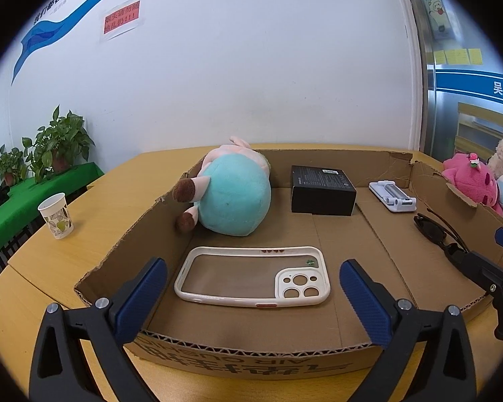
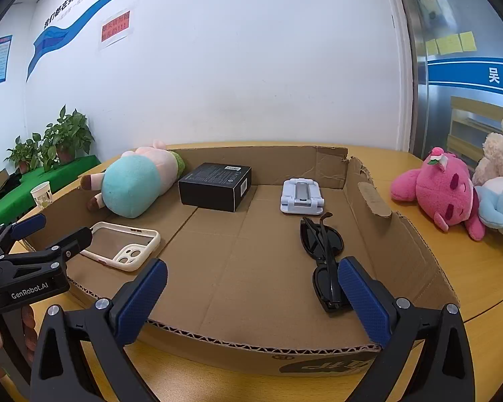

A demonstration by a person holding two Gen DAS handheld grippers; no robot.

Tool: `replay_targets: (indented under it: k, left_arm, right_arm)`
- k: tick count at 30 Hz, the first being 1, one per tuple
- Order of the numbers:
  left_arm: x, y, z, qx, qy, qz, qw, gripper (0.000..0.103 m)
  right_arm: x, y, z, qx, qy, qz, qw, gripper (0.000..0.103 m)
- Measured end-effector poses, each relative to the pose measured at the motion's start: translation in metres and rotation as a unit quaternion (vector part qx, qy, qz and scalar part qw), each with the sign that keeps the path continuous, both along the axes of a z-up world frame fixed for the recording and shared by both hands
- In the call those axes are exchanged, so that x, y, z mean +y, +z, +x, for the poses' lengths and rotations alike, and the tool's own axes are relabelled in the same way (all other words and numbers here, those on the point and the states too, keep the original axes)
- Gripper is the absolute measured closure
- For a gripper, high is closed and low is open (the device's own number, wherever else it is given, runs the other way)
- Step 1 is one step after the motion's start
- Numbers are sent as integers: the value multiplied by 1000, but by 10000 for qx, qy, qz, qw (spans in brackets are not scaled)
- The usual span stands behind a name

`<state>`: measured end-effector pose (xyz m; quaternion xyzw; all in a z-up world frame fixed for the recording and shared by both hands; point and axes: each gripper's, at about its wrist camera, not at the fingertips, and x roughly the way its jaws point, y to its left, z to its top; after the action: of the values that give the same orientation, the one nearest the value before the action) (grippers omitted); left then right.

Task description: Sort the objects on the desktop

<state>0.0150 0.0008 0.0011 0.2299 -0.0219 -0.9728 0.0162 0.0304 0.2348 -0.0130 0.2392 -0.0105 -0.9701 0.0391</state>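
Note:
A shallow cardboard tray (image 1: 124, 234) (image 2: 402, 234) lies on the wooden table. In it are a teal and pink plush toy (image 1: 233, 197) (image 2: 134, 184), a black box (image 1: 322, 189) (image 2: 216, 186), a white phone stand (image 1: 392, 196) (image 2: 301, 197), black sunglasses (image 1: 436, 232) (image 2: 322, 258) and a cream phone case (image 1: 255, 276) (image 2: 124, 246). My left gripper (image 1: 253, 283) (image 2: 52, 227) is open and empty, above the tray's near edge by the phone case. My right gripper (image 2: 251, 283) is open and empty, its right finger beside the sunglasses; it also shows in the left wrist view (image 1: 486, 251).
A paper cup (image 1: 57, 216) (image 2: 42, 194) stands on the table left of the tray. A pink plush (image 2: 436, 194) (image 1: 469, 184), a cream plush (image 2: 499, 154) and a light blue plush (image 2: 499, 201) lie right of the tray. Potted plants (image 1: 50, 144) stand on a green table at far left.

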Motion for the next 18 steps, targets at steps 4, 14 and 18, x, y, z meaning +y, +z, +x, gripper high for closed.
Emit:
replay_targets:
  k: [4,14,18]
  left_arm:
    - [0,0,0,-2,-10,1,10000,1]
    - [0,1,0,-3,-19,2,10000,1]
    - [-1,1,-1,-4,-22,3,10000,1]
  right_arm:
    - [0,0,0,0,-22,-9,10000,0]
    - [0,0,0,-1,-58,-9,10000,0]
    - [0,0,0,-2,-58,-8,10000,0]
